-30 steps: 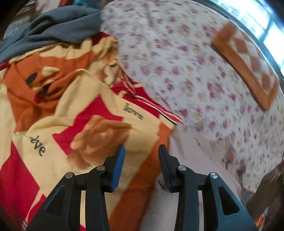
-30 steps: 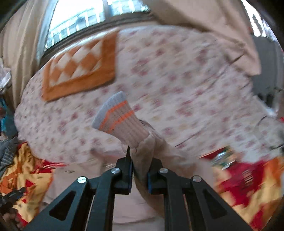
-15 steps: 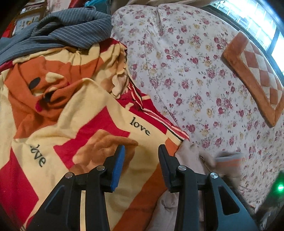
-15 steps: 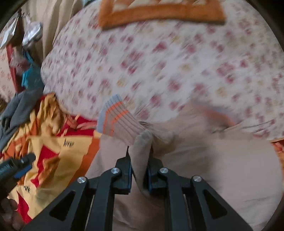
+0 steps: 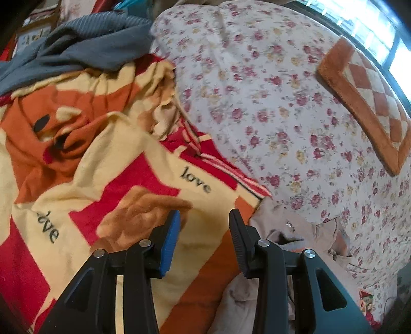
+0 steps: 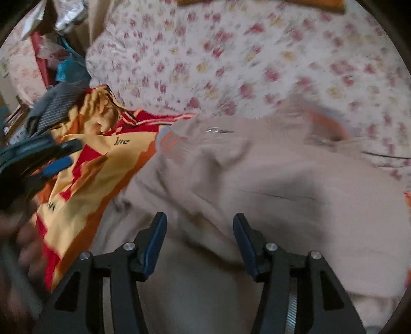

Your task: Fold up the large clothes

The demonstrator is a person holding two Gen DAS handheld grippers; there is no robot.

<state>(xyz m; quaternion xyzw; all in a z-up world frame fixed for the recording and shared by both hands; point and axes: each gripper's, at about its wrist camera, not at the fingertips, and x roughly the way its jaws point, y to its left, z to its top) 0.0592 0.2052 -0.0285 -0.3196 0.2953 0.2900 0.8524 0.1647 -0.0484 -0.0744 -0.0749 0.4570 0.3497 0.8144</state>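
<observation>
Two tongs: left tongs (image 5: pixel 204 218) apart, empty; right tongs (image 6: pixel 199 222) opening over one beige garment (image 6: pixel 282 179).

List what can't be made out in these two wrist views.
- Beige garment, right wrist view: motion blur; type and fold state unclear. Its near part is behind the right hand-held gripper, whose jaws are opening, nothing pinched.
- Striped cuff, left wrist view: mostly behind the left hand-held gripper.
- Orange checkered mat, right wrist view: cut off by top edge.

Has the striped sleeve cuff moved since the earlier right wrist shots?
Yes. The cuff was up between the right gripper's pads; now it lies away from the opening jaws, beside the "love" blanket.
</observation>
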